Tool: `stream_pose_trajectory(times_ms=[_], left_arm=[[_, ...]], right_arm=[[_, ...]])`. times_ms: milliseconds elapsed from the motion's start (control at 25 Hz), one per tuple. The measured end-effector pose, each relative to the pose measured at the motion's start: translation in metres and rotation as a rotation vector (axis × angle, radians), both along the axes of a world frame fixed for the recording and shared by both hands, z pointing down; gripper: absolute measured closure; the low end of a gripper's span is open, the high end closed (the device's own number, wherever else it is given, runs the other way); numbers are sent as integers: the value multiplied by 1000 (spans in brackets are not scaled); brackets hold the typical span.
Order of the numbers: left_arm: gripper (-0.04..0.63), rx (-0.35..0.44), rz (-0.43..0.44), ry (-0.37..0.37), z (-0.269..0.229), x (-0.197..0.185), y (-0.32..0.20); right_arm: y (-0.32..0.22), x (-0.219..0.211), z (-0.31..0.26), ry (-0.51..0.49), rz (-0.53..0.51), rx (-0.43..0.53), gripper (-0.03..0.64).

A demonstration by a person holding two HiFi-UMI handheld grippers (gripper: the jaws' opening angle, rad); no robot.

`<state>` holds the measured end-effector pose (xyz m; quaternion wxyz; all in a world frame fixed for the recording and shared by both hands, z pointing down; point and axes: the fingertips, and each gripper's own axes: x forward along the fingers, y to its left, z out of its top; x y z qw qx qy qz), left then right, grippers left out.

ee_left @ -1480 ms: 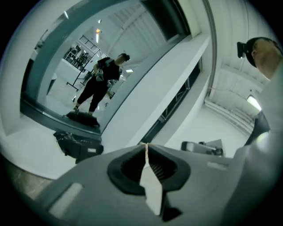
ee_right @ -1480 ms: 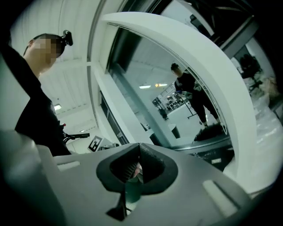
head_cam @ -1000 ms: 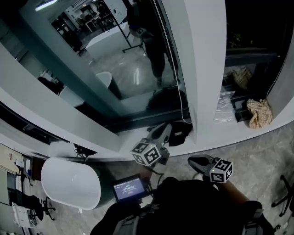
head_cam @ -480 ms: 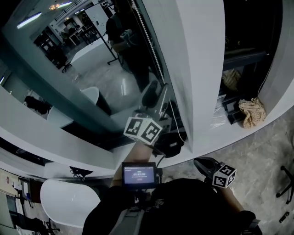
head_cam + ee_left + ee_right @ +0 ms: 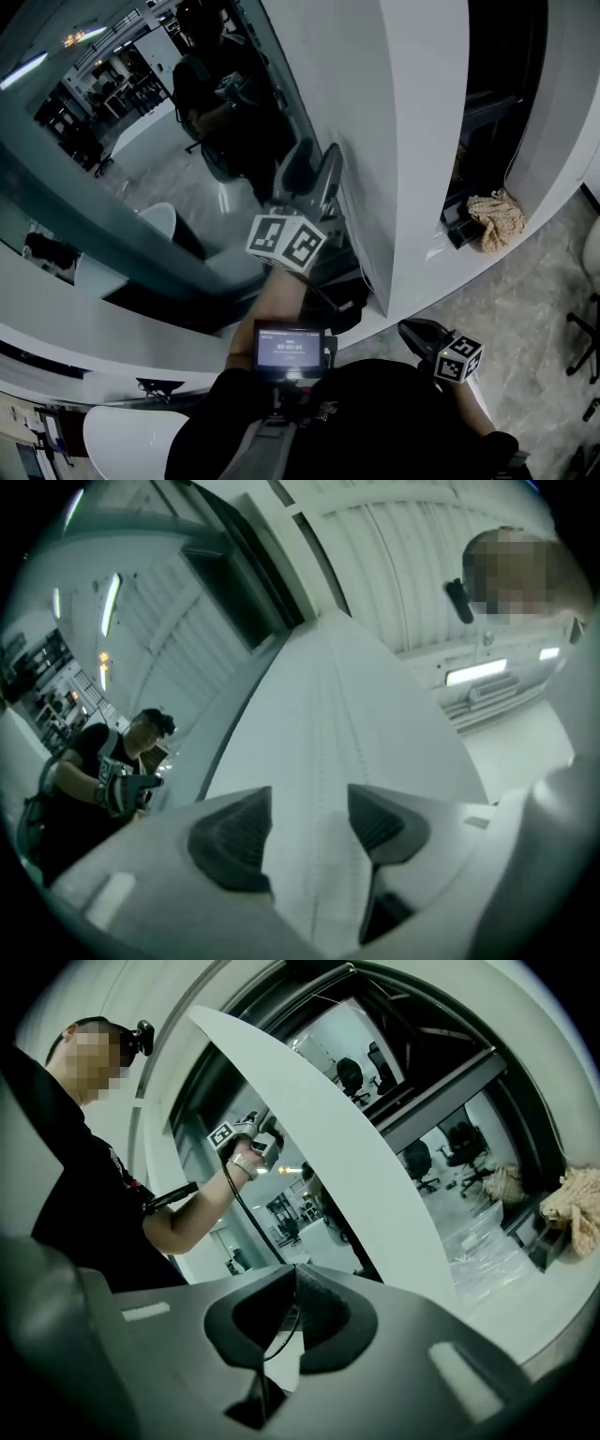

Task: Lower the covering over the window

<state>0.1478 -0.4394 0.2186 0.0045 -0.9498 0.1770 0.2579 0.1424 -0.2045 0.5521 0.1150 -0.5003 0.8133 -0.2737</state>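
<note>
I am at the reaching step. My left tongs (image 5: 309,816) are raised against the white pillar (image 5: 375,112) at the right edge of the window (image 5: 141,159), with the jaws spread wide and nothing gripped. In the left gripper view a faint pair of beaded cords (image 5: 323,761) runs up the pillar face and passes through the gap between the pads without touching either. I take these to be the pull for the covering.

I cannot make out the covering itself. The glass is bare and shows only reflections, so I judge it is rolled up at the top of the frame, out of sight.

My right tongs (image 5: 293,1283) hang low by my side, pressed together with nothing between them.

The next move calls for settling on one strand, and which one lowers the covering I cannot tell from here. I would centre it between the pads, close firmly on the beads so they do not slip, then draw it steadily down along the pillar.
</note>
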Motion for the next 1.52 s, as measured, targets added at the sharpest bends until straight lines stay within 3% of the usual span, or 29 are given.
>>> stream_pose_trajectory(times_ms=[40, 120, 160, 320, 400, 480, 600, 800, 960, 1080, 1200, 1360, 1440, 1520], left_arm=[[346, -15, 30, 9, 1, 3, -3], [347, -52, 72, 37, 2, 7, -9], [367, -62, 76, 45, 2, 9, -12], [577, -80, 81, 43, 3, 15, -20], [580, -90, 100, 32, 4, 16, -22], [581, -70, 99, -3, 5, 16, -22], [583, 36, 40, -86, 12, 16, -11], [584, 188, -69, -162, 21, -8, 6], [586, 161, -98, -315, 72, -26, 10], [584, 60, -86, -439, 143, -37, 16], [584, -12, -80, -486, 194, -48, 30], [584, 36, -110, -523, 200, -66, 55], [584, 92, -171, -536, 199, -82, 57], [583, 116, -233, -527, 194, -101, 60]], right_arm=[[-1, 1, 0, 3, 8, 3, 610], [-2, 5, 0, 7, 28, 2, 609], [-2, 7, 1, 9, 41, 0, 610], [-1, 17, 1, 7, 97, -4, 609], [-2, 18, 1, -6, 110, -1, 610], [-5, 20, 0, -6, 118, 6, 610], [-6, 18, -1, -3, 111, 0, 609], [-15, 9, -4, 31, 66, 11, 609], [-26, -4, -21, 63, 25, 47, 611], [-37, -18, -49, 84, -16, 113, 610], [-51, -29, -82, 113, -46, 195, 609], [-65, -39, -144, 182, 8, 323, 609], [-73, -37, -188, 262, 93, 433, 609], [-83, -29, -237, 281, 234, 548, 611]])
